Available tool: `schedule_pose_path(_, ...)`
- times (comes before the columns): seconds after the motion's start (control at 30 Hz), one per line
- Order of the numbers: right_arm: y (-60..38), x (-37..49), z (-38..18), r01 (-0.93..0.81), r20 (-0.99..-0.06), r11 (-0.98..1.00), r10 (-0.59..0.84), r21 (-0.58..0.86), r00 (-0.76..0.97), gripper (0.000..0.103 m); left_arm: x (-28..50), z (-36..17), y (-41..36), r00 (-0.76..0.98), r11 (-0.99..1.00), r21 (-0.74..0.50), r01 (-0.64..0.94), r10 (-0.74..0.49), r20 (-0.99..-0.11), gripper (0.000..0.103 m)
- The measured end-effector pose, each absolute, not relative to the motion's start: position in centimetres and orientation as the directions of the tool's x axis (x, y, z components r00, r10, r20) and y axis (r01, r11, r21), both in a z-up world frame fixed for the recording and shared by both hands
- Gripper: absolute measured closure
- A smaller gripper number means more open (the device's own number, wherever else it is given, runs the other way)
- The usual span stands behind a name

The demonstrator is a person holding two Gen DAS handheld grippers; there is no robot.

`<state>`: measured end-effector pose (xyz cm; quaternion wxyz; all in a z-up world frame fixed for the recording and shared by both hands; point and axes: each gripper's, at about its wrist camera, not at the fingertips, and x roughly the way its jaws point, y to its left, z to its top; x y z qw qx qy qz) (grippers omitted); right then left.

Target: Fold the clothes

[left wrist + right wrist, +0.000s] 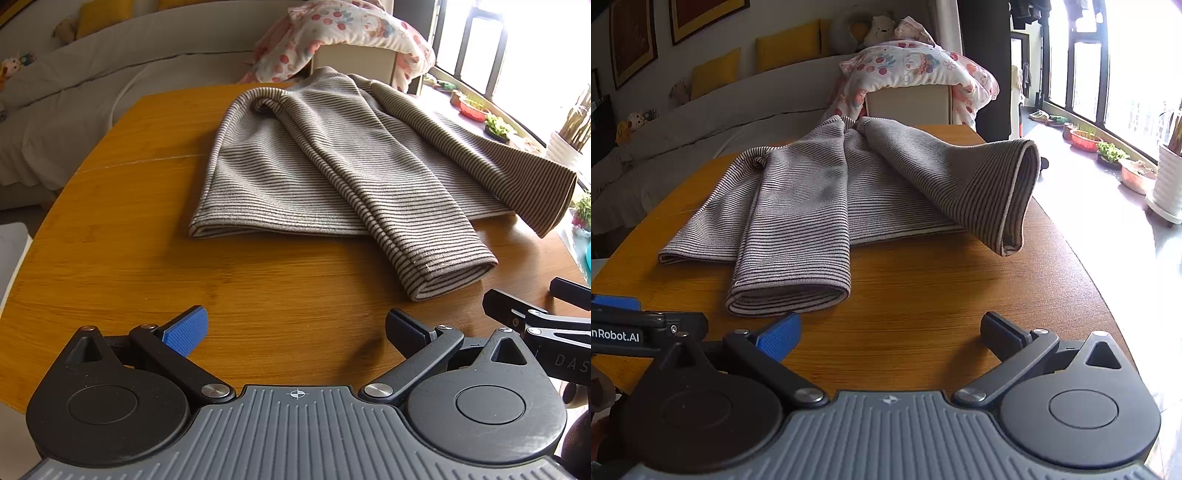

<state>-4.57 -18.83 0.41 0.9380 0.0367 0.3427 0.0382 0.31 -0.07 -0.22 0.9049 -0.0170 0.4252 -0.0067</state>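
Observation:
A grey striped top (295,170) lies on the wooden table (147,258). One sleeve (417,236) is folded across its body, with the cuff pointing at me. The other sleeve (517,177) hangs off the right table edge. In the right wrist view the top (805,206) shows with the folded sleeve's cuff (786,295) nearest and the loose sleeve (993,192) at right. My left gripper (295,332) is open and empty, above bare table short of the cuff. My right gripper (890,332) is open and empty just right of the cuff.
A grey sofa (92,85) with yellow cushions curves behind the table. A floral quilt (916,70) drapes over a box at the table's far end. Potted plants (1108,151) line the window sill at right. The right gripper's body (546,325) shows beside my left.

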Motion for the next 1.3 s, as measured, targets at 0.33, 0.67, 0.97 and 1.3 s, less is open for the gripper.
schedule_pose_path(0.33,-18.73,-4.48,0.34,-0.045,-0.642,0.995,0.09,0.087,0.761,0.0,0.39,-0.21,-0.12,0.636,1.0,-0.028,-0.002,-0.021,-0.771,0.0)
schedule_pose_path(0.67,-18.72,-4.42,0.35,-0.046,-0.643,0.995,0.093,0.091,0.76,0.0,0.34,-0.14,-0.09,0.636,1.0,-0.027,-0.002,-0.02,-0.771,0.0)
schedule_pose_path(0.97,-18.62,-4.33,0.34,-0.046,-0.643,0.995,0.093,0.089,0.76,0.0,0.37,-0.25,-0.29,0.634,1.0,-0.007,0.002,-0.007,-0.773,0.0)
schedule_pose_path(1.3,-18.63,-4.32,0.3,-0.045,-0.642,0.995,0.092,0.089,0.761,0.0,0.41,-0.31,-0.41,0.633,1.0,0.0,0.002,-0.001,-0.774,0.0)
